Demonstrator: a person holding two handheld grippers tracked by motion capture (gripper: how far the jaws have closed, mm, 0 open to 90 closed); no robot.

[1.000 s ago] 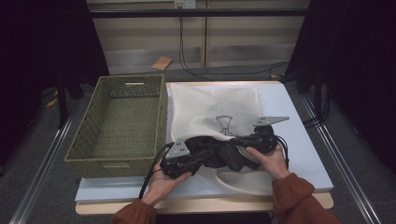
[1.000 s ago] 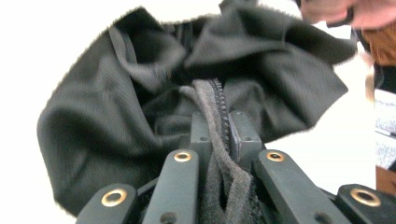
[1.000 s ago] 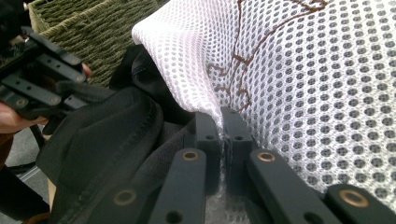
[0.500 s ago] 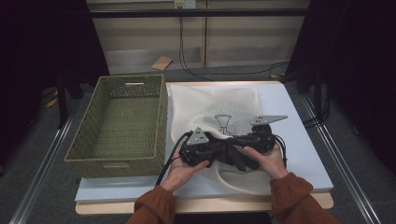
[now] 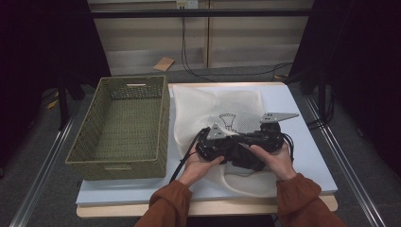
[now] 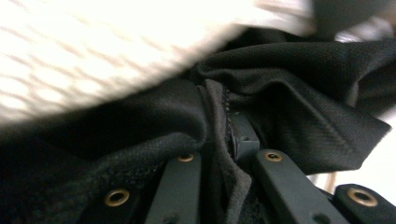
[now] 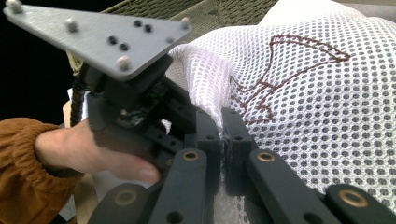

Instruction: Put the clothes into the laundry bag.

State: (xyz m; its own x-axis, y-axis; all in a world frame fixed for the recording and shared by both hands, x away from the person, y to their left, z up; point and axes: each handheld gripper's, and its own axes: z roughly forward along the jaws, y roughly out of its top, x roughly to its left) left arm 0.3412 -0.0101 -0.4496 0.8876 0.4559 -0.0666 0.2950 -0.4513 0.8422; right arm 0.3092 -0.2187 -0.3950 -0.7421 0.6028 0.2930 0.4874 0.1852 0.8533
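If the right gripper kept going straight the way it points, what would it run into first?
Probably the left gripper: it sits just ahead of the right gripper, whose jaws are pinched on the white mesh bag. Depth is hard to judge.

White mesh bag (image 5: 217, 106) with dotted holes and brown stitched motif (image 7: 299, 70). Black garment (image 6: 289, 107). Olive-green woven basket (image 5: 118, 127). Pale blue tabletop (image 5: 302, 104). Rust-orange sleeves (image 5: 302, 201). Grey plates (image 7: 93, 32).

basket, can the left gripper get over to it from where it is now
Probably yes: the basket sits open-topped just beside the left gripper, with nothing between. But its fingers are shut on the black cloth, which would come along.
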